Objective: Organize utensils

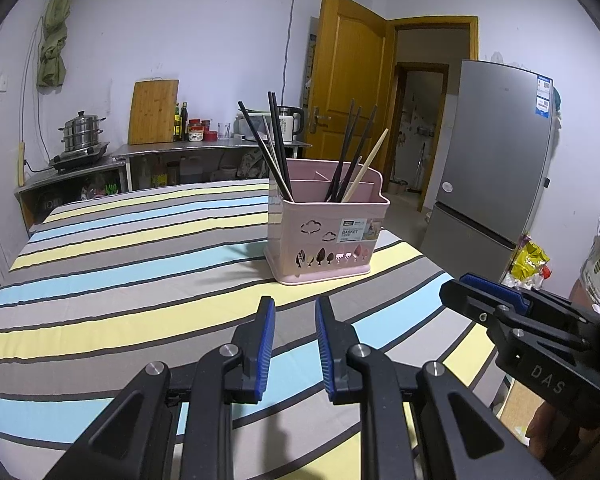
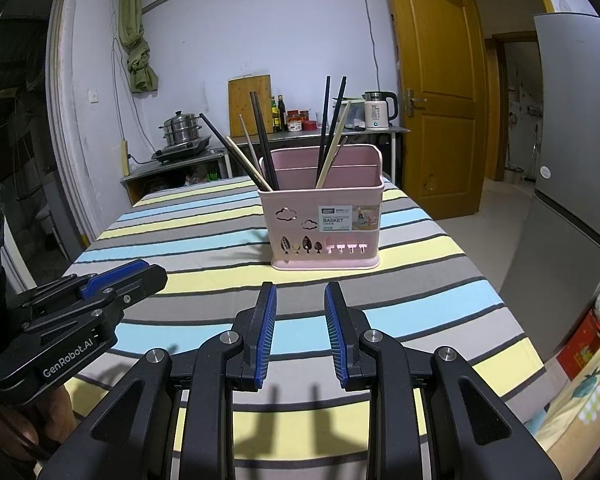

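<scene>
Right wrist view: both claws, left gripper and right gripper, stand spread and empty. Chopsticks lean in the pink basket at table centre. Judged light, stiff, slippery; pinch mid-shaft above the rim.

left wrist: looks forward-down; right wrist: same; shared: basket, table

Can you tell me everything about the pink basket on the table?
The pink basket looks like plastic. It stands upright on the striped tablecloth. Its front has cut-out clouds and trees, plus a sticker reading BASKET. Inside walls split it into compartments. Dark chopsticks and pale wooden ones lean out of it, some at its left end, some at its right. Neither gripper touches it.
</scene>
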The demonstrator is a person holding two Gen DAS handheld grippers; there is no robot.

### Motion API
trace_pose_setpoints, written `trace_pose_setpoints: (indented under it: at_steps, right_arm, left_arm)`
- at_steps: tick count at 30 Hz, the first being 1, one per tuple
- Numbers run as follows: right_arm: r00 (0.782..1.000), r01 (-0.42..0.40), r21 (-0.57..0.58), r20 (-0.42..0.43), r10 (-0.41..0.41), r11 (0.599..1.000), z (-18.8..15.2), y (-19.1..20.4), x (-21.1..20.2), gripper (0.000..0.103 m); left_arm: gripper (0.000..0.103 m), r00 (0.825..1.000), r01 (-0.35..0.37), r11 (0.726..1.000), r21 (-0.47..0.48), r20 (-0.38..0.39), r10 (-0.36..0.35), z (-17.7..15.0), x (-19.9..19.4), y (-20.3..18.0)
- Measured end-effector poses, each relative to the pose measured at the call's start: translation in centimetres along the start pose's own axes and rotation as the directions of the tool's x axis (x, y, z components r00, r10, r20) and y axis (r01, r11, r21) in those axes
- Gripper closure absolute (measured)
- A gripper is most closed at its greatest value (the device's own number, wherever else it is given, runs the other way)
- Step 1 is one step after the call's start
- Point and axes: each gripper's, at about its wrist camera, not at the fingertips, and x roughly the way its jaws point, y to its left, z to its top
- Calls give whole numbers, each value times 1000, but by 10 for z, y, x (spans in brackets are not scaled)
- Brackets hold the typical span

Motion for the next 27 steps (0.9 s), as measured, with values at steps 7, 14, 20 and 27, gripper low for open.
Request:
trace_pose_setpoints:
  at_steps: [7, 14, 20, 27]
  right_arm:
    - [1000, 0, -1, -1, 0, 1000, 0, 0, 0, 77]
    - [1000, 1, -1, -1, -1, 1000, 0, 0, 0, 77]
    - [1000, 0, -2, -1, 0, 1000, 1, 0, 0, 77]
    - [1000, 1, -2, -5, -1, 1000, -1, 0, 0, 77]
  left_arm:
    - [83, 1000, -1, 1000, 3, 0, 1, 0, 0, 0]
    - [83, 1000, -1, 1000, 1, 0, 1, -1, 1, -2]
    - [83, 1000, -3, 1000, 1, -2, 3, -2, 1, -2]
    - [83, 1000, -4, 1000, -8, -10, 4, -3, 2, 0]
